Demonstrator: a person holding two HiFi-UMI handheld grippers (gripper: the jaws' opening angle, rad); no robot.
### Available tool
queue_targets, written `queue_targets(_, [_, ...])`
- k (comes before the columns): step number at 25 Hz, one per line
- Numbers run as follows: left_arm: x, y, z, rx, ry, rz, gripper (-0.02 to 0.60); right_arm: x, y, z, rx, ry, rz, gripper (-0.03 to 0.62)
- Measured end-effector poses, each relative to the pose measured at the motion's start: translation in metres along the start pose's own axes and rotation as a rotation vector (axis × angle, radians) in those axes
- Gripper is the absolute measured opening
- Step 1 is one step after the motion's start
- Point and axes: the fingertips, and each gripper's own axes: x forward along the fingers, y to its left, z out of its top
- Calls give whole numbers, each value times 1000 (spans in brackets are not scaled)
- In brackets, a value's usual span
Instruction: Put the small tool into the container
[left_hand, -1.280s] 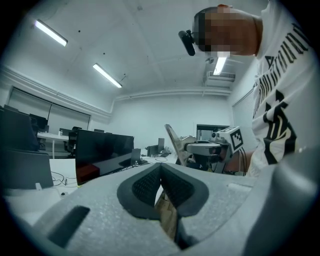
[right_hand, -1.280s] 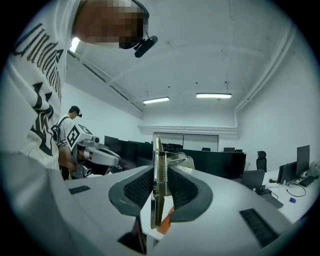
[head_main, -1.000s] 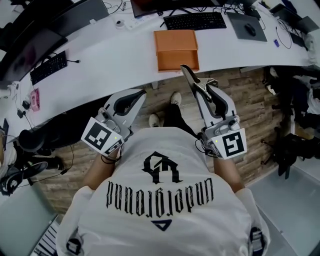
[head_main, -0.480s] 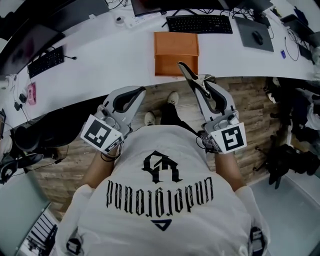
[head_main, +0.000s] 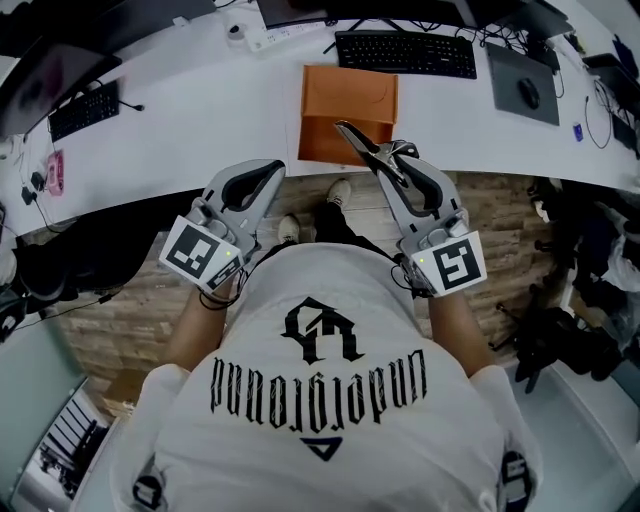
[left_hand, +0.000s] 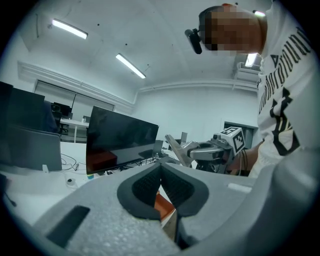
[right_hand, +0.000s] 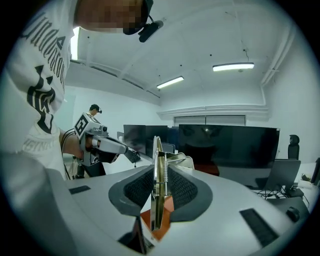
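Right gripper (head_main: 392, 165) is clamped on the small tool (head_main: 362, 148), a sprung metal piece pinched edge-on between the pads. Its long tip sticks out forward and, in the head view, sits over the near edge of the orange container (head_main: 345, 88) on the white desk (head_main: 200, 120). Can't tell its height above the container from these views. Left gripper (head_main: 258, 182) holds nothing, jaws closed together at the tips, at the desk edge left of the container. Step in hand, as I read it: carry the tool in over the container and let go. To do it well, get the whole tool past the near wall, not just the tip. Tip the nose down so it goes in low, then open. Release only once it's inside the walls, or it will likely pivot on the rim and drop to the floor. Keep the left gripper clear, since 1 hand is enough. Keyboard (head_main: 405, 52) behind the container isn't in the way.
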Motion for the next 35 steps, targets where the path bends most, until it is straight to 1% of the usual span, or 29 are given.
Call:
queue_targets(5, [27, 15, -14, -25, 34, 46, 15, 18, -25, -23, -2, 37, 72, 91])
queue_targets(9, [47, 23, -29, -23, 71, 71, 15, 29, -41, -38, 4, 62, 125, 91])
queue_targets(13, [56, 37, -49, -59, 104, 123, 15, 39, -52, -49, 5, 86, 175, 91])
queue_targets(15, [59, 40, -57, -66, 119, 132, 15, 44, -56, -54, 11, 98, 192, 91])
queue_targets(21, [70, 49, -75, -88, 156, 119, 15, 61, -55, -77, 33, 148, 226, 91])
queue_targets(25, [77, 54, -87, -104, 181, 99, 15, 71, -50, -93, 83, 175, 227, 91])
queue_targets(29, [84, 64, -99, -118, 204, 83, 15, 78, -47, -112, 88, 219, 245, 91])
queue_targets(33, [89, 69, -112, -118, 231, 48, 15, 87, -46, -133, 98, 263, 262, 91])
queue_targets(35, [92, 73, -121, -130, 245, 49, 15, 91, -45, -145, 102, 290, 271, 91])
